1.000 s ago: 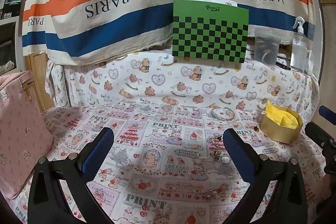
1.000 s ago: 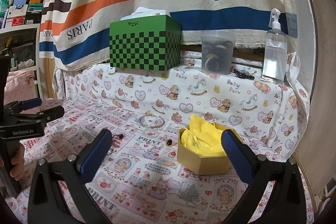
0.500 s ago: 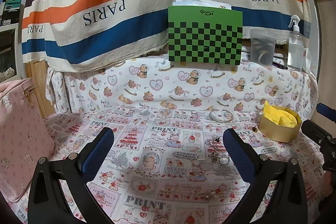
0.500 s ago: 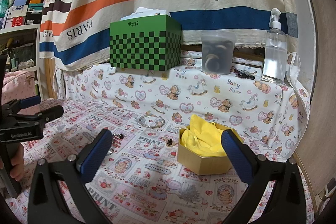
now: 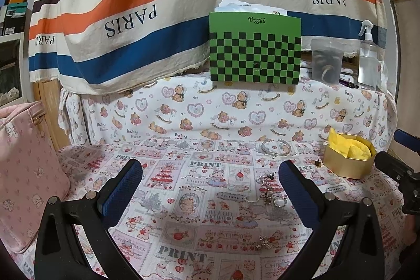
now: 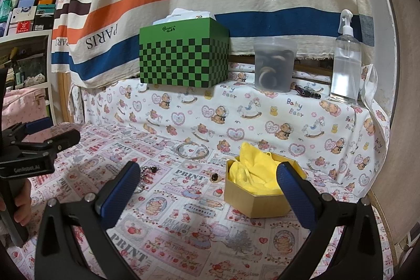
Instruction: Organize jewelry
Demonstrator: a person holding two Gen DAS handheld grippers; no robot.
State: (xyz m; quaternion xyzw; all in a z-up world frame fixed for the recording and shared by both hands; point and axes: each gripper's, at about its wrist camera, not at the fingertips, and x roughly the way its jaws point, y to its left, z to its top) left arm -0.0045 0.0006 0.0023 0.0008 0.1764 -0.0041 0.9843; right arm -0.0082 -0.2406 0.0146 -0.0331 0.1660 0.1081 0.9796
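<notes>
Both tools gape empty; jewelry cluster (image 5: 270, 190) lies beside left tool's (image 5: 210, 190) right finger.

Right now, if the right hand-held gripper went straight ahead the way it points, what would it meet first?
Probably the gold box lined with yellow tissue, just right of the line between the open fingers of the right hand-held gripper. Dead centre looks like bare cloth first; depth is uncertain.

One gold box (image 6: 260, 204), one silver bangle (image 6: 192, 150), one green checkered box (image 6: 183, 54), one spray bottle (image 6: 345, 62), one plastic tub (image 6: 274, 64).
</notes>
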